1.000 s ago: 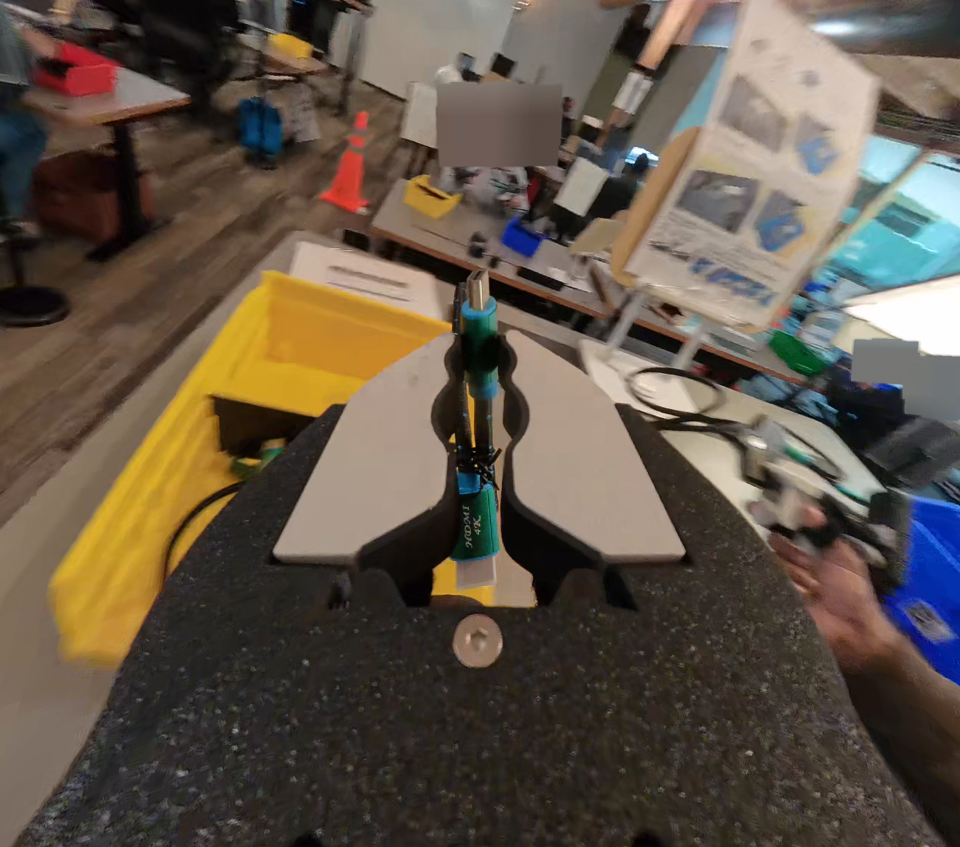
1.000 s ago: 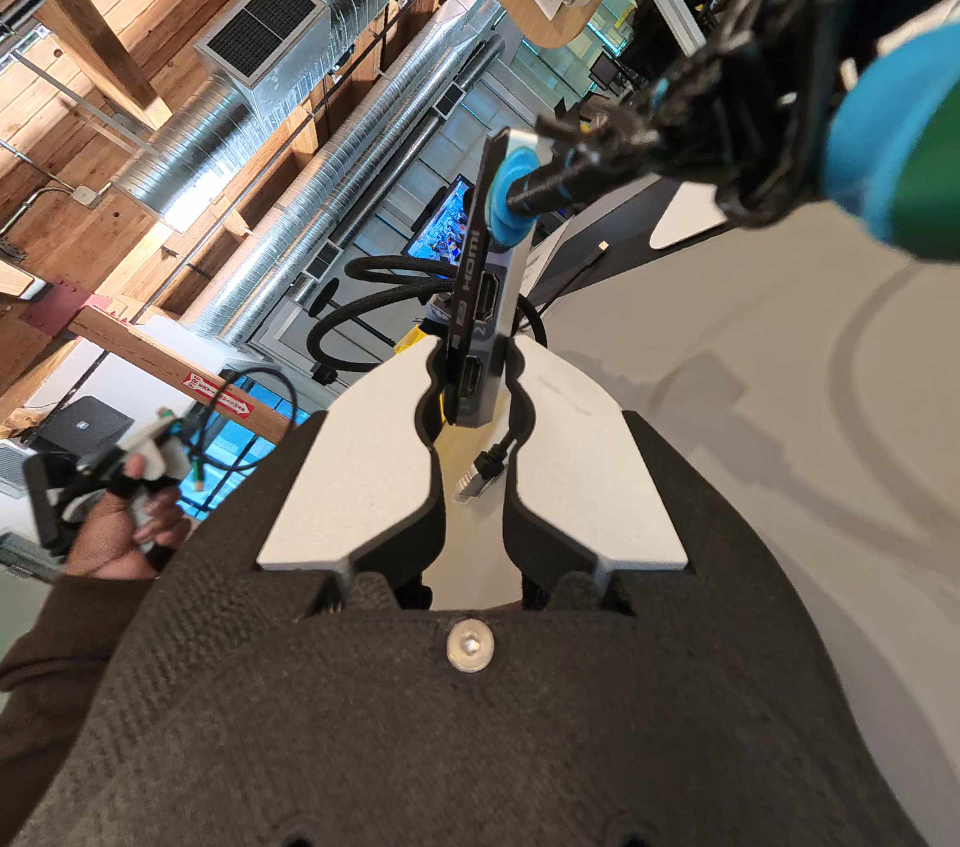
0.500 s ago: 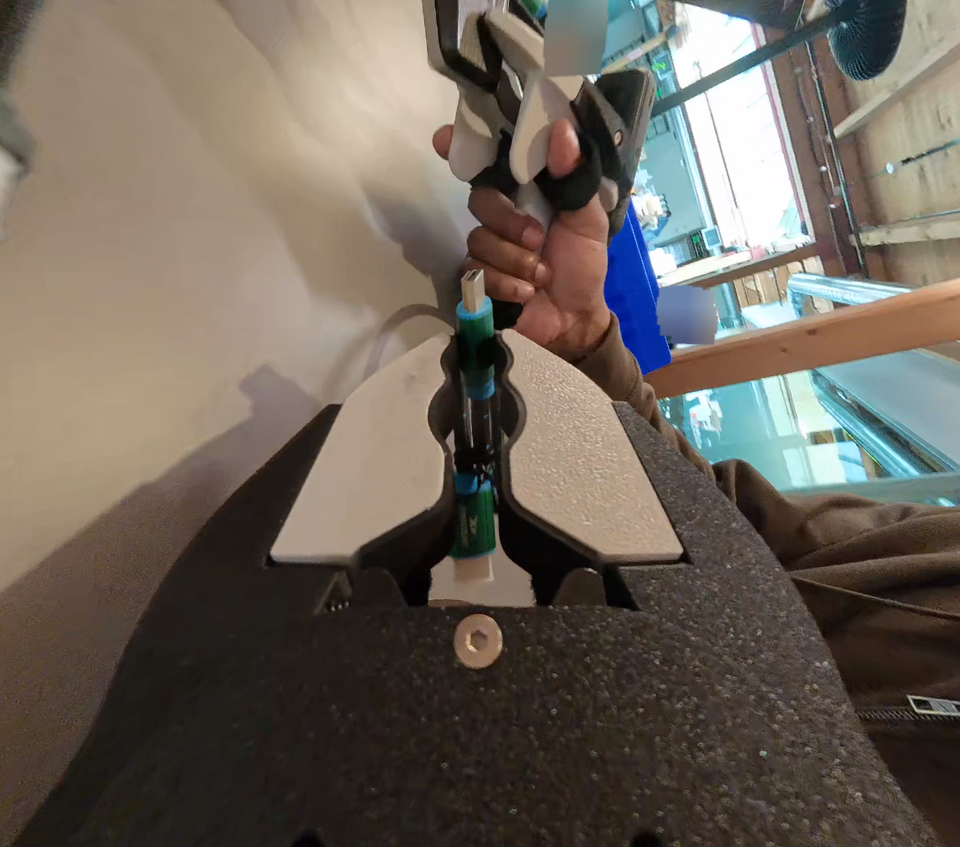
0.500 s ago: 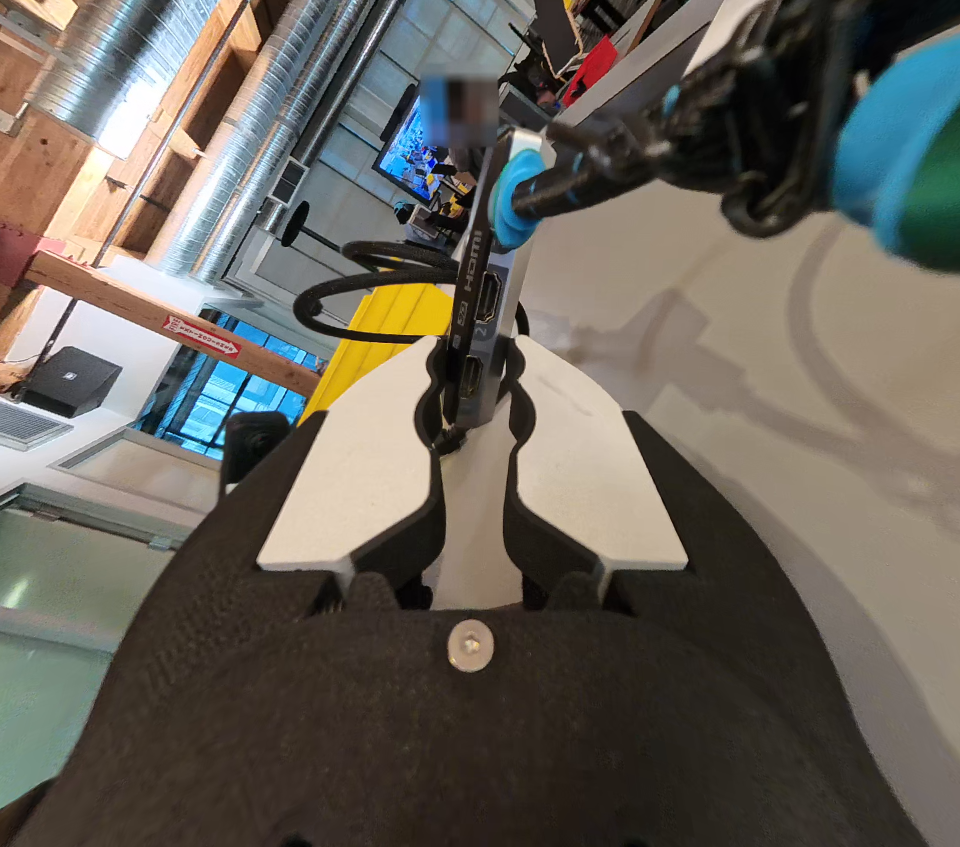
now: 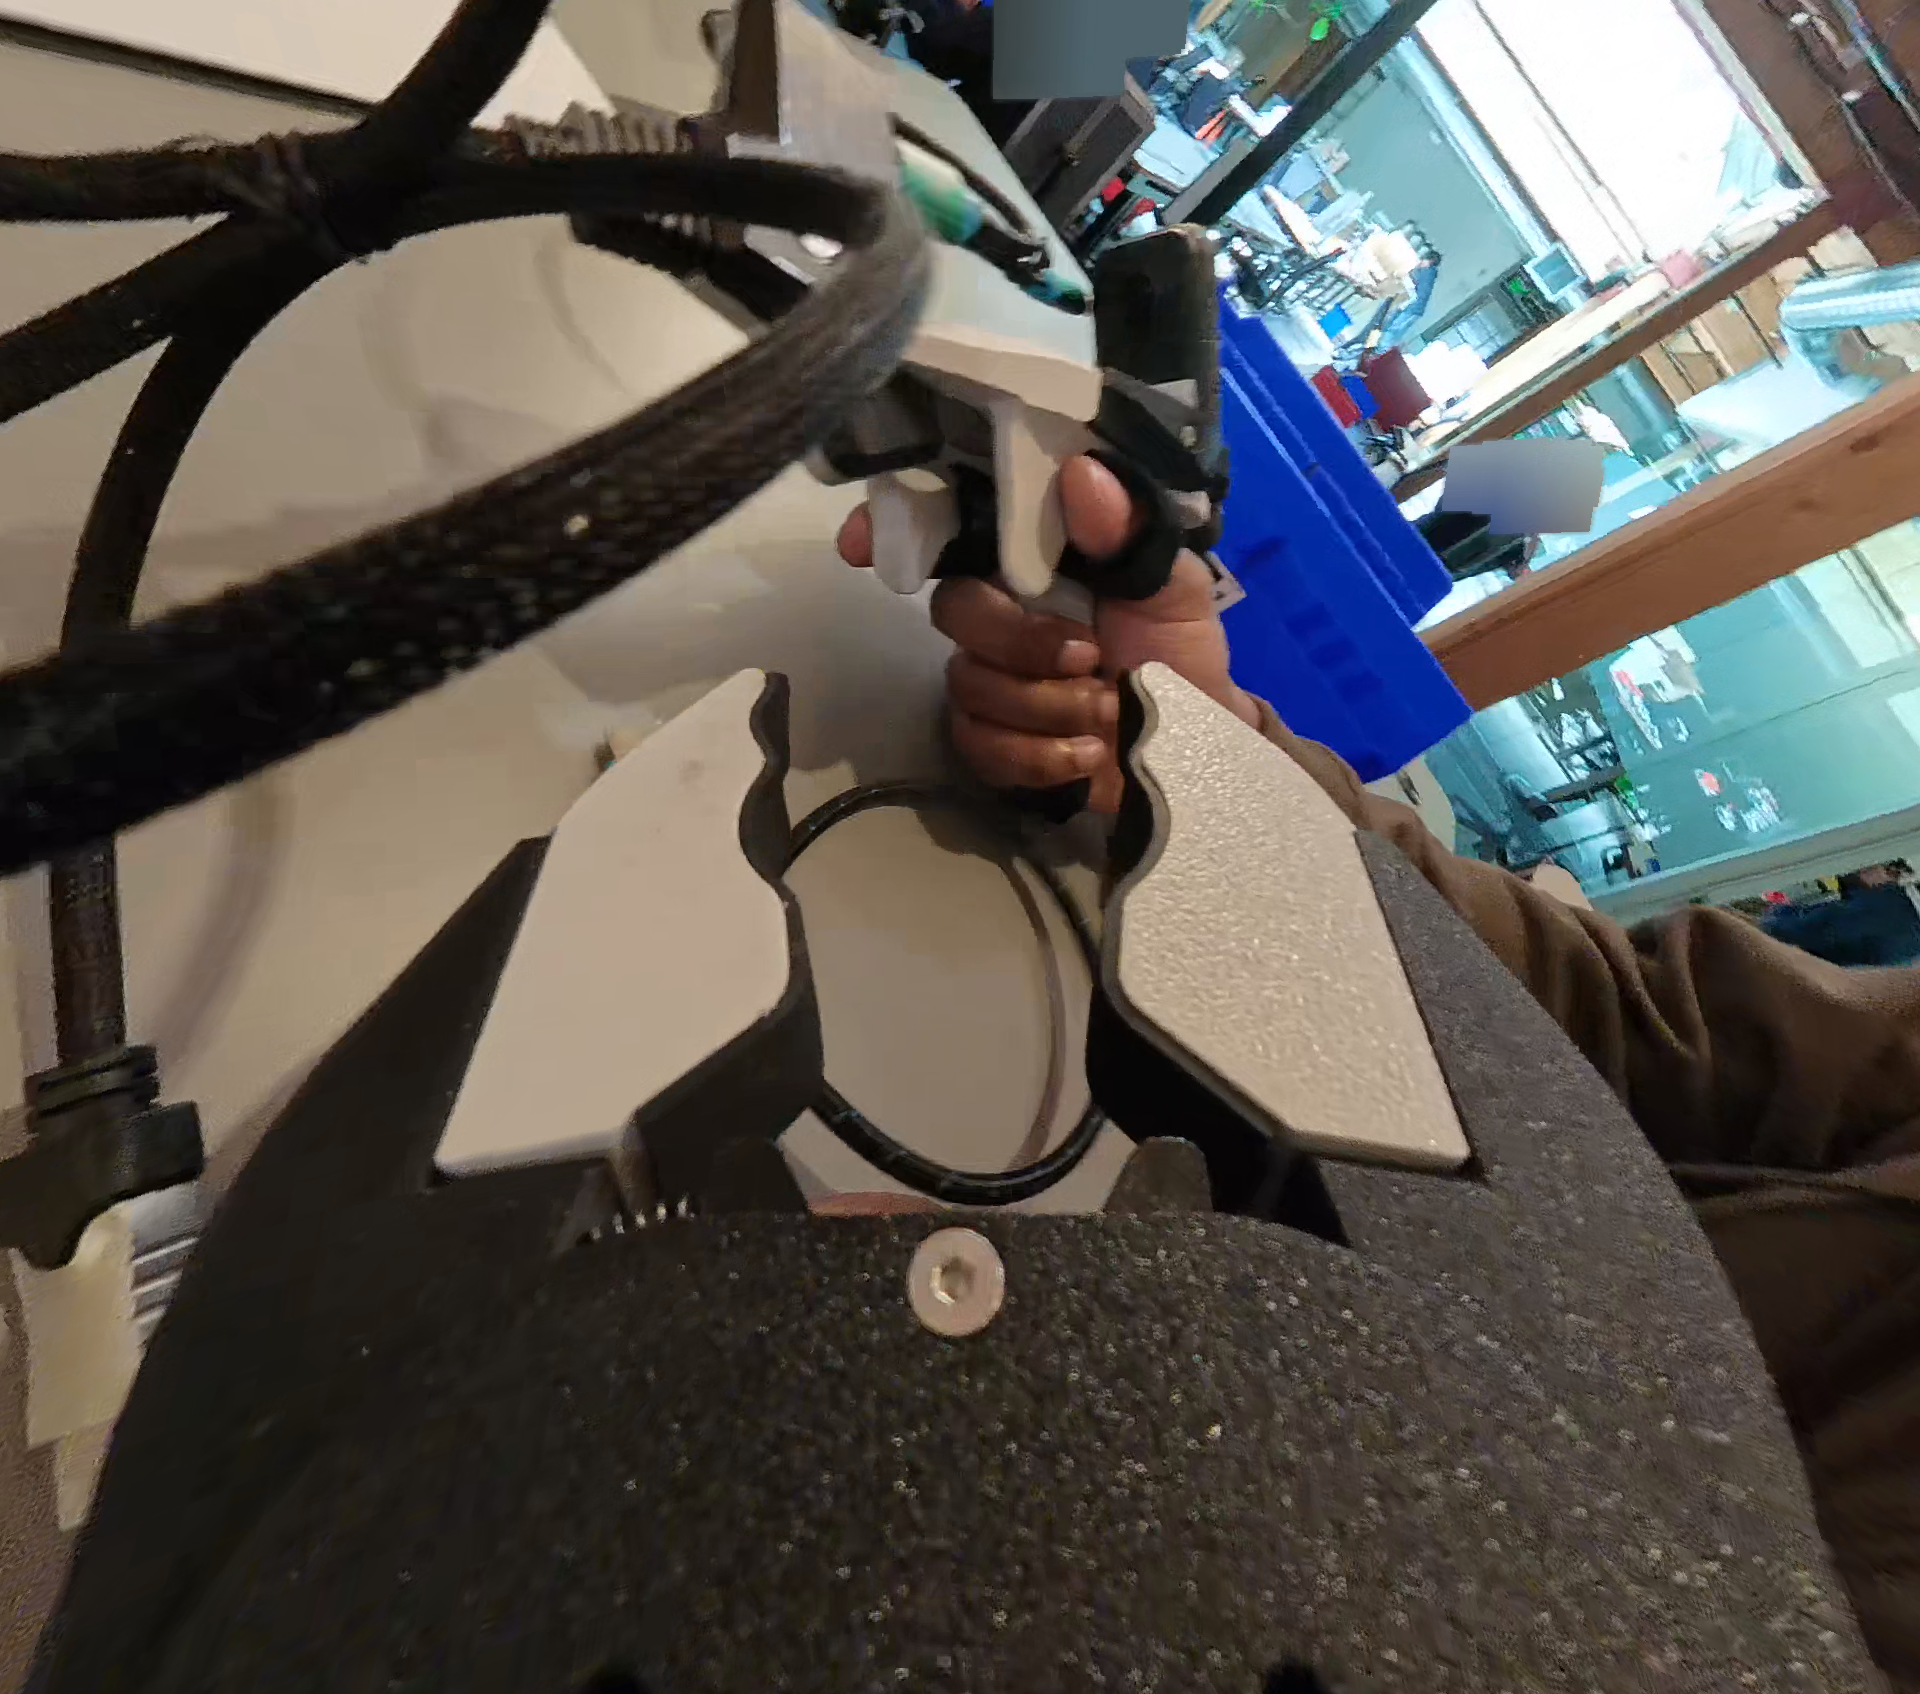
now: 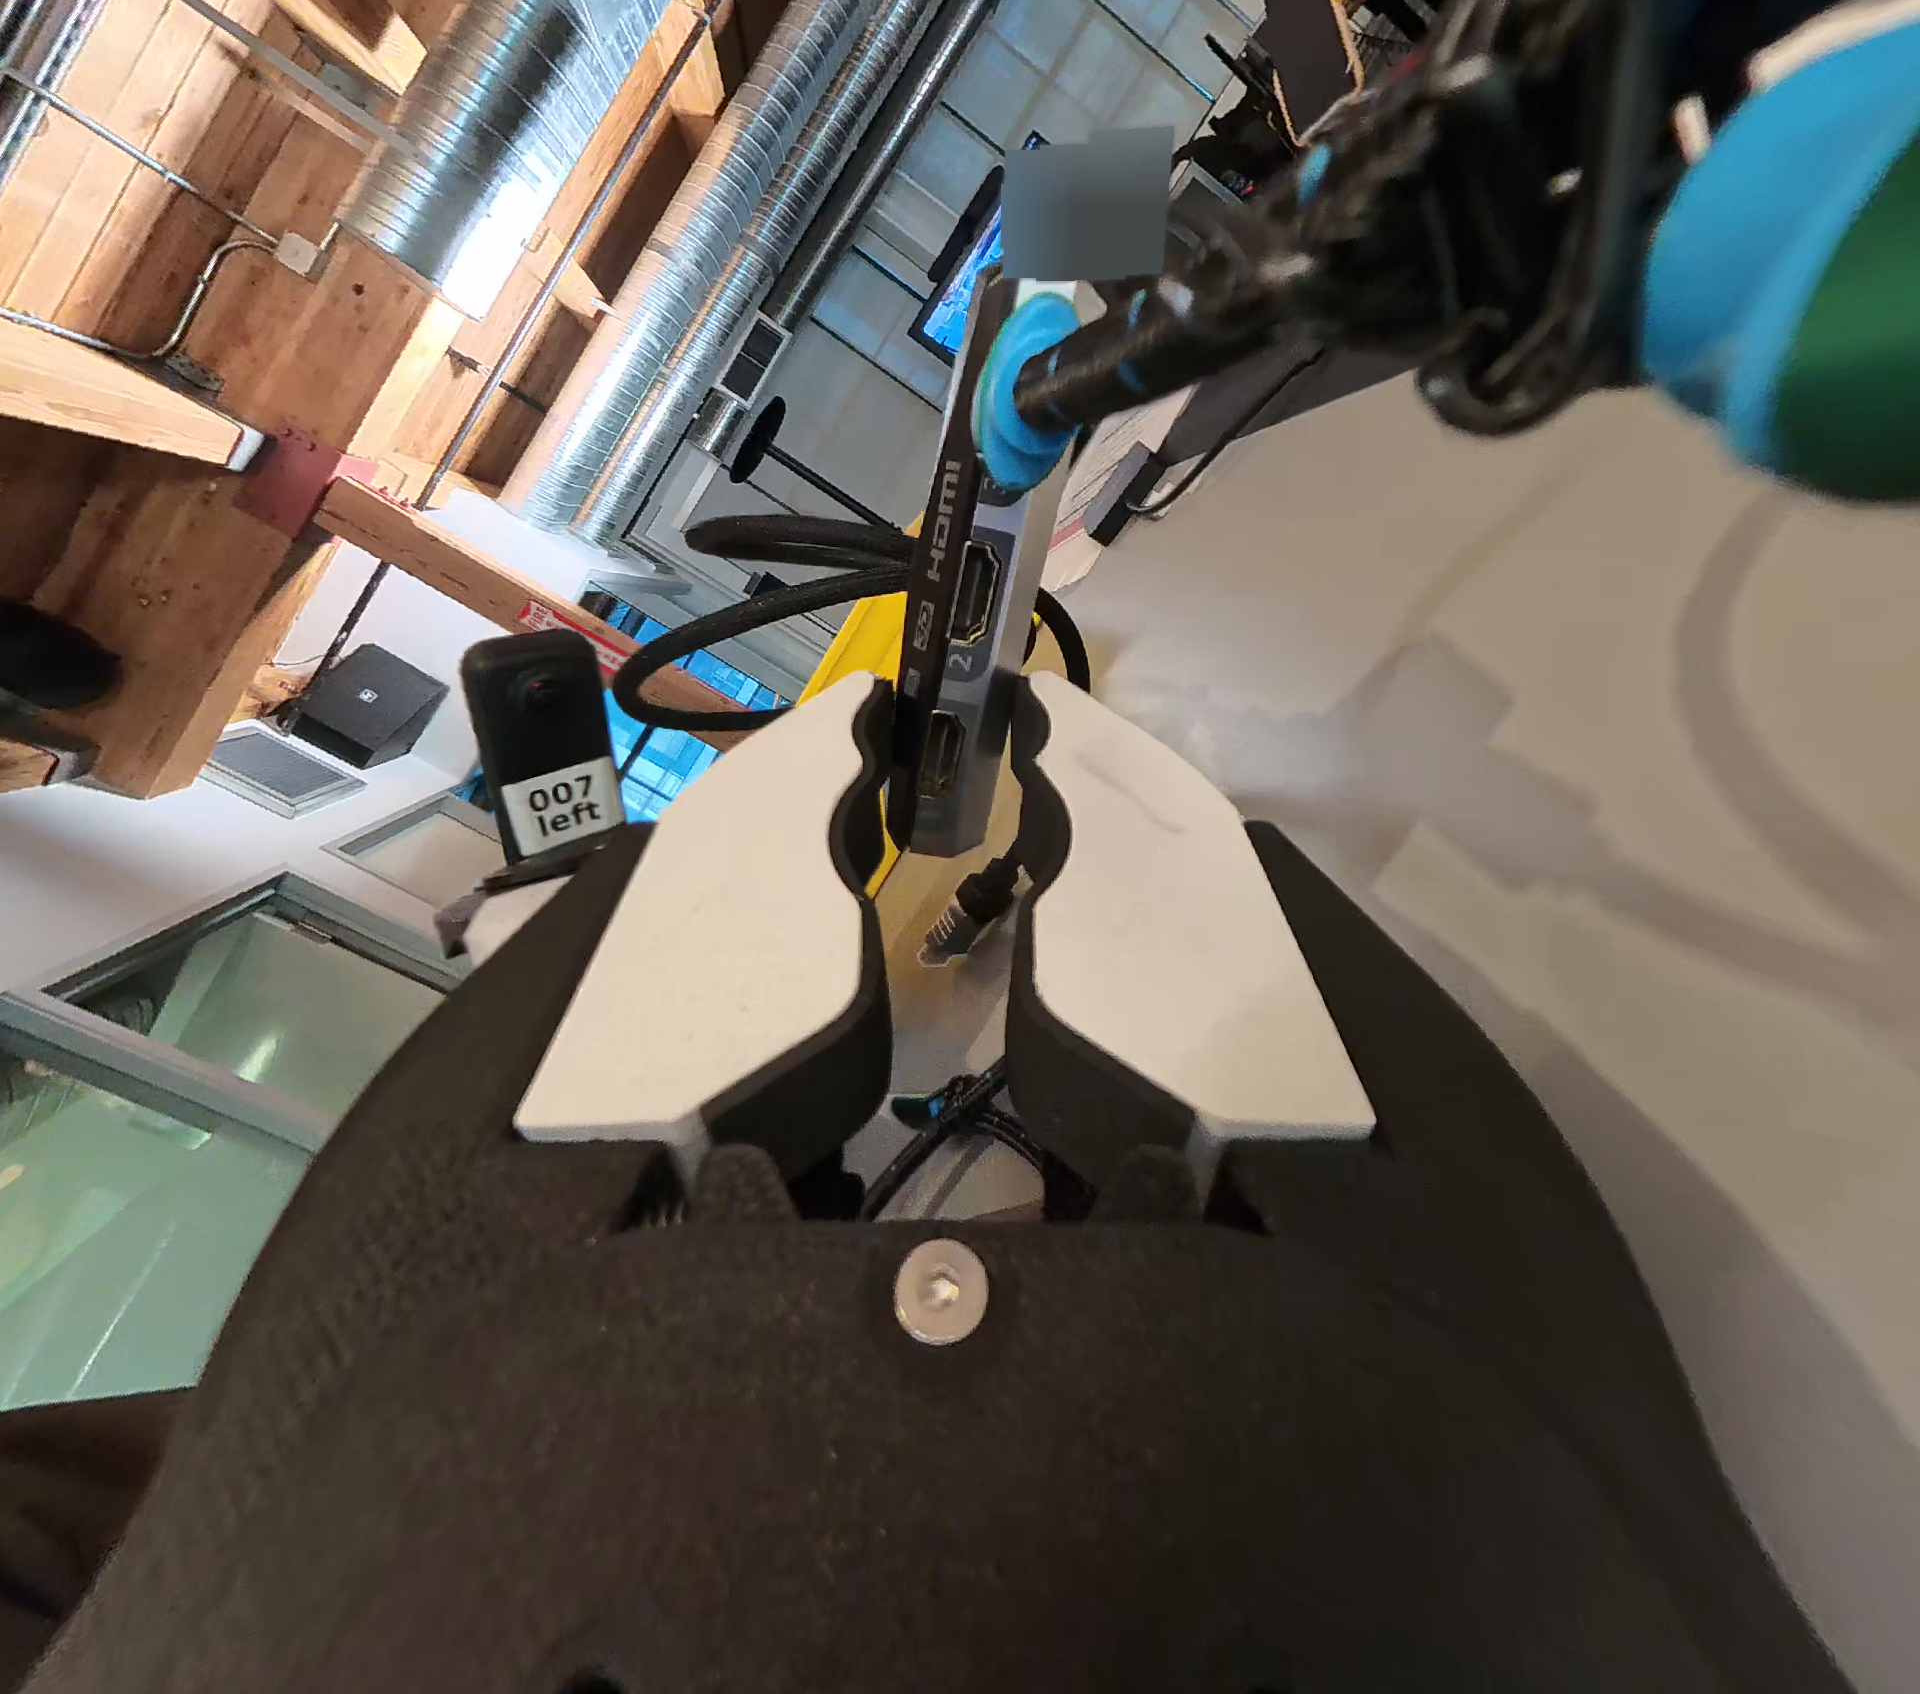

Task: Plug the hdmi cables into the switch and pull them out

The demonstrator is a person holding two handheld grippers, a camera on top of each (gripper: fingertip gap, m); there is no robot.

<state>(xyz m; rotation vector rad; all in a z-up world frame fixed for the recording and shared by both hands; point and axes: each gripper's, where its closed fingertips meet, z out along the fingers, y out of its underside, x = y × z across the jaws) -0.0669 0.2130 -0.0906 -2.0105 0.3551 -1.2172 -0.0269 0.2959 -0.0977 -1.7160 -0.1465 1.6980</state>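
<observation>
Fingers of the left gripper [image 5: 951, 678] stand wide apart with nothing between them; beyond them show only the pale desk [image 5: 468, 397] and a thin black cable loop [image 5: 935, 1166] lying on it. The right gripper's [image 6: 951, 688] fingers are drawn narrow, both pads pressed on the lower end of a slim grey port hub [image 6: 966, 564]. The hub stands nearly upright above the desk. A thick braided cable [image 5: 416, 543] with a blue collar [image 6: 1023, 387] is plugged into the hub's upper end and sweeps away across the frame. The grip sits low on the hub while the heavy cable pulls high, so holding it well probably means keeping the pads square on its flat faces, the wrist steady and the cable slack, or the hub may pivot. The left wrist view alone shows the hand [image 5: 1039, 709] around the right gripper's handle, a blue bin [image 5: 1320, 522] behind it and the cable's knotted loops close to the lens. Only the right wrist view shows the hub's ports and the pads on it, a yellow bin [image 6: 842, 636] behind the hub, and a small loose connector [image 6: 966, 917] beneath it.
</observation>
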